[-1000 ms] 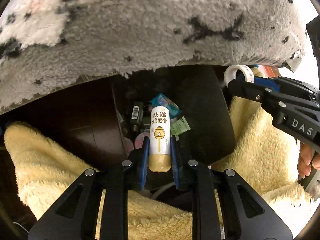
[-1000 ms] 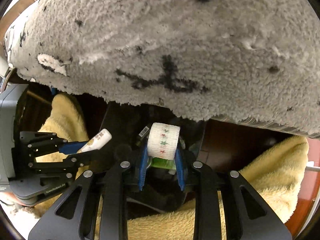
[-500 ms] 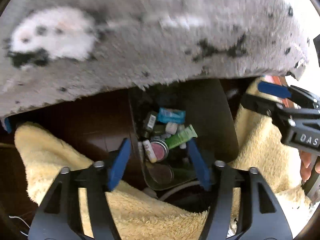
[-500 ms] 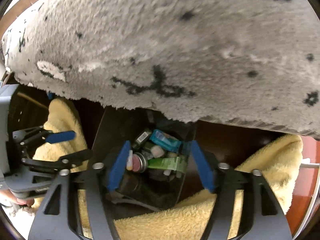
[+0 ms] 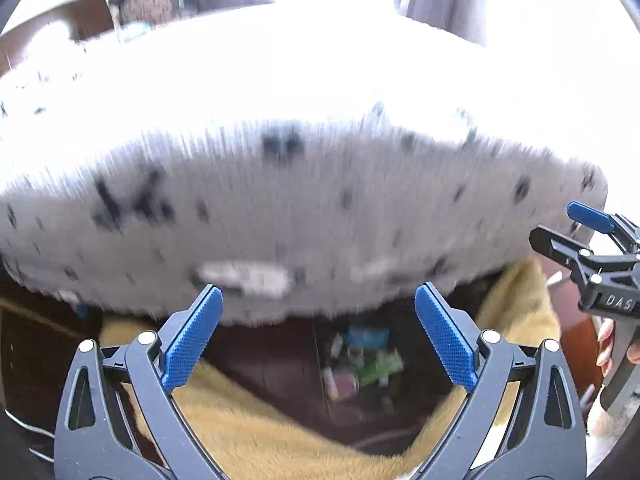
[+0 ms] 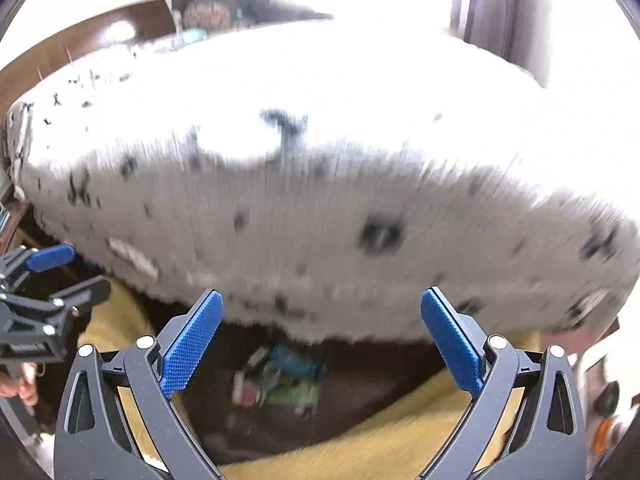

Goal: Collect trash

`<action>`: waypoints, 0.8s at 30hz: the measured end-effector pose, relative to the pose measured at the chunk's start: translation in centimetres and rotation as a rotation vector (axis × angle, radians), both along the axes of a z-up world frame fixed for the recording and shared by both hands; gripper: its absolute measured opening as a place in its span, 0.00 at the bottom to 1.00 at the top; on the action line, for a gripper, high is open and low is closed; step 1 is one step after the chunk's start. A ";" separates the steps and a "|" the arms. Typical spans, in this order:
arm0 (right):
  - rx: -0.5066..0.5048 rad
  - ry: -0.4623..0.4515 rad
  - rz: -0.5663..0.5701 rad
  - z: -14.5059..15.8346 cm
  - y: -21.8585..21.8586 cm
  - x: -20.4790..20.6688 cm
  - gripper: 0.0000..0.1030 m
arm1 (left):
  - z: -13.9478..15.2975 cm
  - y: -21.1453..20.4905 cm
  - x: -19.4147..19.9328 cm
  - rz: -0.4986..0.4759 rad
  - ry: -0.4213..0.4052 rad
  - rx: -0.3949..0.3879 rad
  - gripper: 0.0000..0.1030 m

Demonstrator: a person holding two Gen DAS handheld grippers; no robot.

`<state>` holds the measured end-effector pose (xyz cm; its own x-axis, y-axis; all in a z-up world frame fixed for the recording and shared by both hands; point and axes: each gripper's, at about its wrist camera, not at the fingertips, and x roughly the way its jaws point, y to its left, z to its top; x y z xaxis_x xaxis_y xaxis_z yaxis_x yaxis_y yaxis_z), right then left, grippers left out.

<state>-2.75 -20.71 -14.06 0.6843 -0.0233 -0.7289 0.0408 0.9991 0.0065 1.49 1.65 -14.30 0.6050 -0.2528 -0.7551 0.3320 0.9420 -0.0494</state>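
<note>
Lowest in the left wrist view, the left gripper (image 5: pixel 318 336) shows black angular arms and blue cross-hatched pads; its jaws have just been opening and stand wide apart with nothing between them. The right gripper (image 6: pixel 322 338) looks the same in its own view: jaws just opened, spread wide, holding nothing. Under both lies a yellow fleecy blanket (image 5: pixel 256 432), draped around a dark bin (image 5: pixel 420 364) at lower centre. The trash (image 5: pixel 356 364) sits inside it, a blurred heap of small packets in green, blue and pink. Above the bin's far rim hangs the ragged edge of a shaggy grey-white rug (image 5: pixel 304 208) with black flecks, filling the middle of both frames. At the top, blurred and overexposed, brown wood (image 6: pixel 92 46) shows at upper left and grey curtains (image 6: pixel 492 4) at upper right.
</note>
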 end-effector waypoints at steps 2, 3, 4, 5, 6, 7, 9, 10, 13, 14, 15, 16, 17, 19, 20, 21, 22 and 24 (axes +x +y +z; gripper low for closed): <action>-0.030 -0.073 -0.008 2.5 0.0 -0.7 0.97 | 3.3 -0.2 -0.8 -0.004 -0.102 -0.013 0.89; -0.037 -0.112 -0.015 3.9 -0.1 -1.1 0.97 | 4.6 -0.4 -1.1 -0.003 -0.145 -0.012 0.90; -0.035 -0.155 -0.021 5.3 -0.2 -1.6 0.97 | 5.7 -0.5 -1.4 0.003 -0.190 -0.009 0.93; -0.027 -0.202 -0.027 6.7 -0.4 -2.2 0.97 | 7.0 -0.6 -1.9 0.010 -0.236 -0.007 0.92; -0.023 -0.235 -0.031 7.7 -0.5 -2.5 0.97 | 8.6 -0.8 -2.5 0.017 -0.297 -0.009 0.92; -0.020 -0.280 -0.039 9.0 -0.7 -3.1 0.97 | 9.4 -0.8 -2.9 0.017 -0.325 -0.014 0.92; -0.025 -0.359 -0.049 11.2 -0.8 -4.2 0.97 | 11.3 -0.9 -3.8 0.013 -0.383 -0.034 0.92; -0.029 -0.386 -0.053 12.0 -0.9 -4.5 0.97 | 12.3 -1.0 -4.1 0.010 -0.411 -0.045 0.92; -0.047 -0.476 -0.078 14.5 -1.0 -5.5 0.97 | 14.5 -1.3 -4.9 0.009 -0.483 -0.064 0.92; -0.055 -0.499 -0.088 14.9 -0.9 -5.7 0.97 | 15.0 -1.3 -5.0 0.014 -0.508 -0.067 0.92; -0.065 -0.520 -0.103 15.7 -0.8 -6.0 0.97 | 15.5 -1.4 -5.2 0.018 -0.527 -0.070 0.92; -0.076 -0.535 -0.116 16.3 -0.8 -6.1 0.97 | 15.9 -1.5 -5.4 0.022 -0.543 -0.074 0.92; -0.080 -0.547 -0.127 16.6 -0.8 -6.2 0.97 | 16.4 -1.6 -5.5 0.027 -0.561 -0.081 0.92; -0.072 -0.554 -0.139 17.3 -0.9 -6.3 0.97 | 16.9 -1.6 -5.7 0.032 -0.576 -0.090 0.92; -0.065 -0.555 -0.143 17.3 -1.0 -6.2 0.97 | 17.1 -1.7 -5.7 0.037 -0.581 -0.095 0.92; -0.061 -0.555 -0.148 17.4 -1.1 -6.3 0.97 | 17.3 -1.7 -5.8 0.043 -0.585 -0.103 0.92; -0.059 -0.555 -0.155 17.5 -1.1 -6.4 0.97 | 17.3 -1.6 -5.8 0.049 -0.584 -0.111 0.92; -0.053 -0.554 -0.162 17.4 -1.2 -6.5 0.97 | 17.1 -1.6 -5.8 0.058 -0.574 -0.129 0.92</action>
<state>-9.27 -21.88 3.37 0.9481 -0.1858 -0.2581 0.1978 0.9800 0.0209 -4.36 0.08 2.78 0.9233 -0.2754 -0.2677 0.2878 0.9577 0.0075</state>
